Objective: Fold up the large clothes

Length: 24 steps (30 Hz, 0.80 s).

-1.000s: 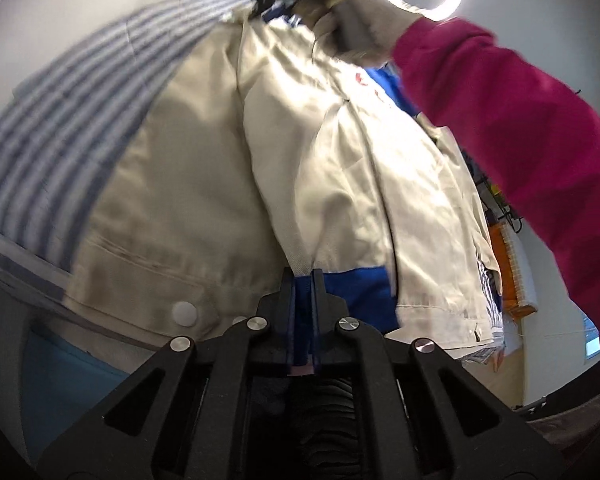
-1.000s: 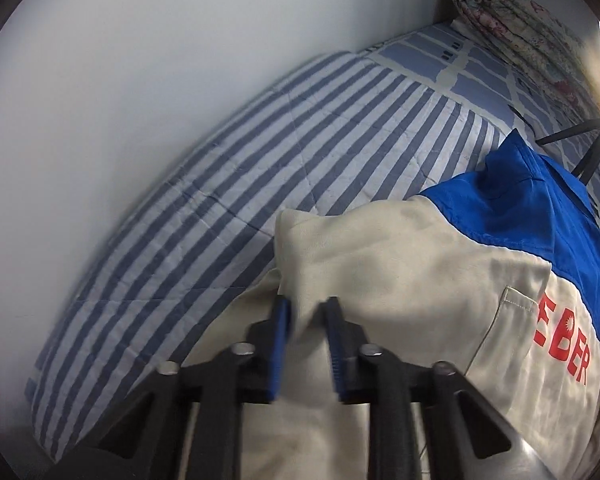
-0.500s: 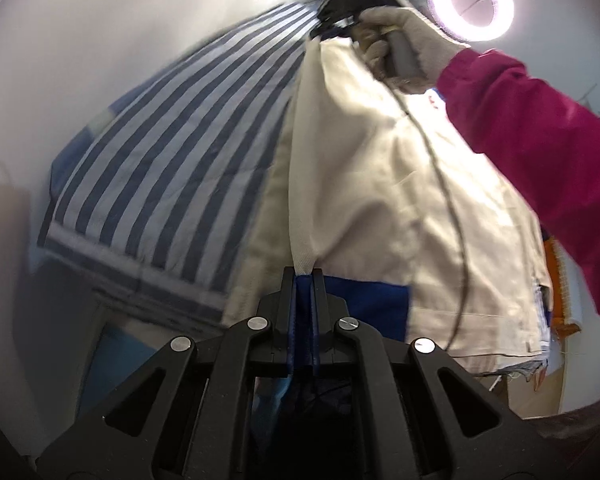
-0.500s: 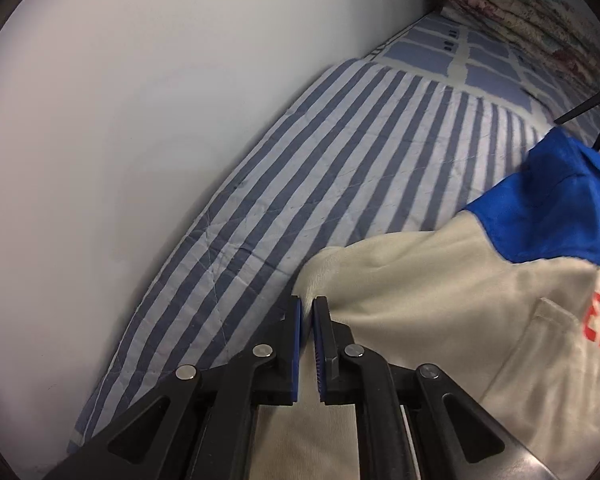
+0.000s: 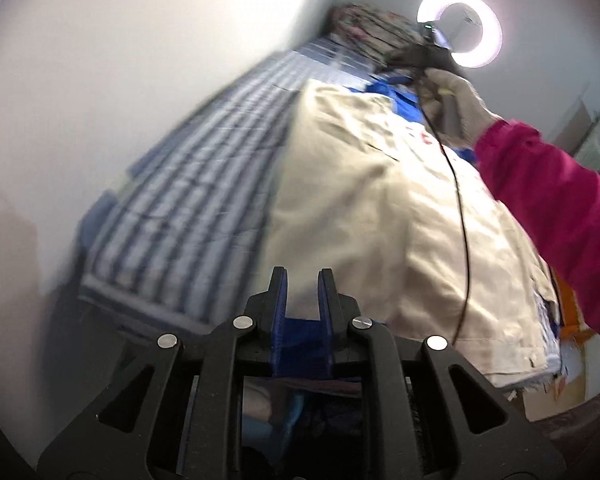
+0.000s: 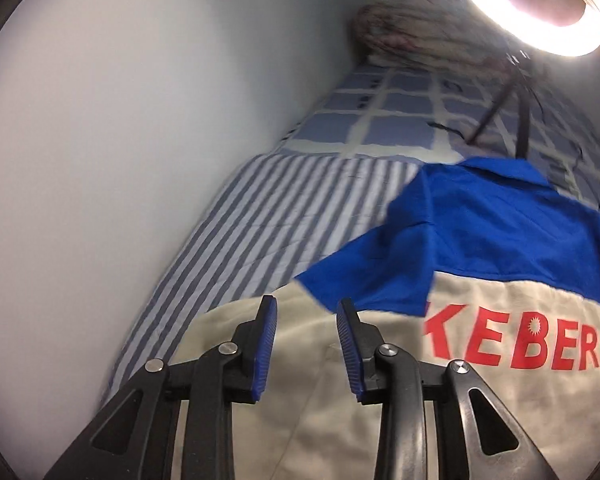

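Observation:
A beige jacket (image 5: pixel 380 208) with blue shoulders and red "KEBER" lettering (image 6: pixel 512 344) lies flat on a blue-and-white striped bed cover (image 5: pixel 204 184). My left gripper (image 5: pixel 302 280) is open and empty at the jacket's near hem. My right gripper (image 6: pixel 306 312) is open and empty just above the beige chest panel, near the blue shoulder (image 6: pixel 460 232). In the left wrist view a gloved hand (image 5: pixel 456 104) holds the right gripper over the collar end.
A white wall (image 6: pixel 120 120) runs along the bed's left side. A rolled floral quilt (image 6: pixel 412 28) lies at the bed's far end on a checked sheet (image 6: pixel 400 120). A ring light (image 5: pixel 460 32) on a dark tripod (image 6: pixel 512 108) stands beyond the collar.
Both grippers were shut on the jacket's folded edge and are open now. The fold has dropped flat onto the bed, and the right gripper has moved toward the collar.

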{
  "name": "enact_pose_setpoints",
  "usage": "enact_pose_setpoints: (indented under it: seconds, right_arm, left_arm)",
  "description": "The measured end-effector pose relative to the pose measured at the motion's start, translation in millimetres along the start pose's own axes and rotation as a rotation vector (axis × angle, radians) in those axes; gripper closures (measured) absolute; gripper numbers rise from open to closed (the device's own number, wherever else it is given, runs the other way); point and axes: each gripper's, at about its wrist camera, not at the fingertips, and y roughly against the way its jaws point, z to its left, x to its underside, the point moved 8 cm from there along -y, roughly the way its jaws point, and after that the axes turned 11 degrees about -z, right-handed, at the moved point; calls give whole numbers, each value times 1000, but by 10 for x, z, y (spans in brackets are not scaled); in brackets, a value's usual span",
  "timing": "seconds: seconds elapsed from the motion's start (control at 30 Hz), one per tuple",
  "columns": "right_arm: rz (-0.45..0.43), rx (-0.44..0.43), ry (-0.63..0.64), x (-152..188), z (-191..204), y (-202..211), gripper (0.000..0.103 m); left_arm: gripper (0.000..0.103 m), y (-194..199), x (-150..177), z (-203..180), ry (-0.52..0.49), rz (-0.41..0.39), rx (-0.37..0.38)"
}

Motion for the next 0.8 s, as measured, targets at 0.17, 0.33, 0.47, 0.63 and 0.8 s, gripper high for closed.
enact_pose_setpoints:
  seconds: [0.17, 0.33, 0.47, 0.63, 0.8]
  right_arm:
    - [50, -2, -57, 136, -353, -270, 74]
    - [145, 86, -14, 531, -799, -525, 92]
    - [94, 11, -113, 434, -880, -296, 67]
    - [101, -9, -94, 520, -896, 18, 49]
    - [208, -37, -117, 993, -886, 146, 49]
  left_arm:
    - [89, -334, 162, -281, -10, 80, 79]
    - [89, -591, 430, -458, -46, 179, 119]
    - [47, -609, 482, -541, -121, 192, 129]
    - [47, -636, 573, -651, -234, 195, 103]
    - [71, -690, 646, -676, -305, 186, 39]
